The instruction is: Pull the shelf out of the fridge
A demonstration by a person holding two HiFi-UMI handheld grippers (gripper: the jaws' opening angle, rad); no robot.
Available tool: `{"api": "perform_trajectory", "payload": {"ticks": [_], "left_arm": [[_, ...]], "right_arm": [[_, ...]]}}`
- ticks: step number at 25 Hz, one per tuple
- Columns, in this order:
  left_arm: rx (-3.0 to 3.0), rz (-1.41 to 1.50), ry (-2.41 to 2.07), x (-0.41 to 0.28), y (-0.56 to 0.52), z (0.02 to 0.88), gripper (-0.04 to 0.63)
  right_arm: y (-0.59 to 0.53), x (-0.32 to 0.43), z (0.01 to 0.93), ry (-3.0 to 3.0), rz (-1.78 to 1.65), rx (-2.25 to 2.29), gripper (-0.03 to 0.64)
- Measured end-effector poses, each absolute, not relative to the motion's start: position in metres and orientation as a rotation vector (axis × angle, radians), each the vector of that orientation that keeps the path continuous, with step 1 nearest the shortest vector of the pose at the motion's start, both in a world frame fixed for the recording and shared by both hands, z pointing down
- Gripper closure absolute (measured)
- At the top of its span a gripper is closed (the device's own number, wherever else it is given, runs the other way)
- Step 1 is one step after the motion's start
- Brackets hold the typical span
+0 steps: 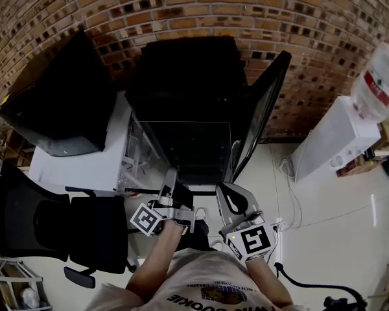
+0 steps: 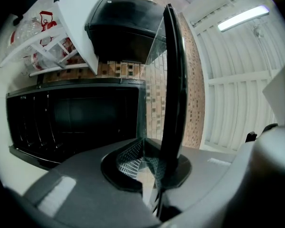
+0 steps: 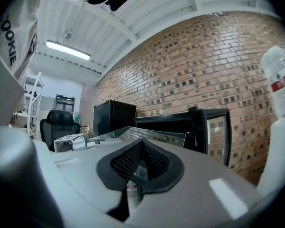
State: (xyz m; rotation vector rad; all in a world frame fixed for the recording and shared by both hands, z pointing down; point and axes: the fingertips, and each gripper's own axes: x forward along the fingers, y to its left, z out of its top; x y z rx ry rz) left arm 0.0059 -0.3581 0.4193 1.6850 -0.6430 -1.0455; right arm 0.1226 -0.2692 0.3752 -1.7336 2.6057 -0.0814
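Observation:
A black mini fridge stands open, its door swung to the right. A clear glass shelf sticks out of its front toward me. My left gripper is shut on the shelf's near edge at the left, and my right gripper is shut on that edge at the right. In the left gripper view the jaws pinch the glass shelf, which runs on beside the door's dark edge. The right gripper view shows that gripper closed on the pane.
A second black fridge sits on a white table at the left. A black office chair stands in front of it. A white water dispenser with its bottle is at the right, against the brick wall.

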Motion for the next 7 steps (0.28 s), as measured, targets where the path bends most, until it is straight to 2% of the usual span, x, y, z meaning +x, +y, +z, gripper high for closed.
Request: {"api": "perform_trajectory", "payload": {"ticks": [7], "left_arm": [[1.659,-1.048,-0.629,0.0034,-0.3511,0.426,0.586]], "right_arm": [[-0.2624,0.1155,0.3797,2.623,-0.076,-1.727,0.614]]}}
